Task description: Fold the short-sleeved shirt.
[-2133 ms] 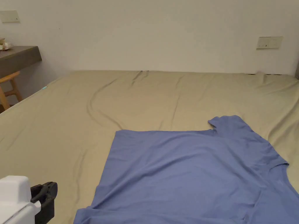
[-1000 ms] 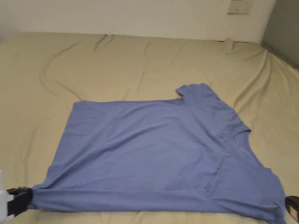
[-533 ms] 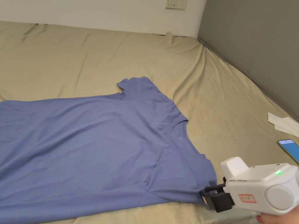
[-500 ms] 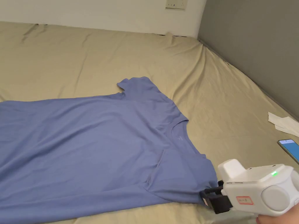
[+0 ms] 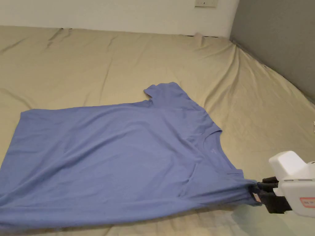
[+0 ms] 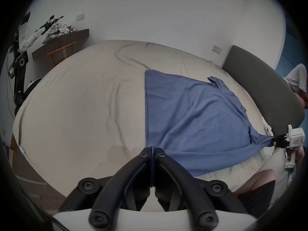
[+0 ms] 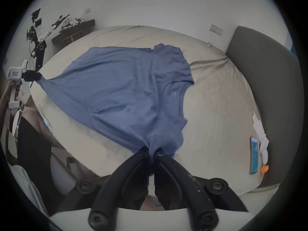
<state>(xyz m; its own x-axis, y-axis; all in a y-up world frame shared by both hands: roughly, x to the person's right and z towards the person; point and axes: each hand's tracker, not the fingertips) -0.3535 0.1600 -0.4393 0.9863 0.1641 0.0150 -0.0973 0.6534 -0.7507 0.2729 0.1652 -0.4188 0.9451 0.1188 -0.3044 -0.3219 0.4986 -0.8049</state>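
A blue short-sleeved shirt lies spread on the beige bed sheet, collar toward the right, far sleeve pointing to the wall. My right gripper is shut on the near sleeve at the shirt's right front corner, and the cloth stretches taut toward it. In the right gripper view its jaws pinch bunched blue fabric. In the left gripper view my left gripper is shut on the near hem corner of the shirt, with cloth caught between its jaws. The near edge runs tight between the two grippers.
A grey headboard borders the bed on the right. A phone, white tissue and a small orange object lie near it. A dark shelf with a wooden stool and a robot arm stand at the far left.
The head camera swung right, then partly back left. The right gripper still holds the sleeve and has drawn it rightward, so the fabric there looks more stretched.
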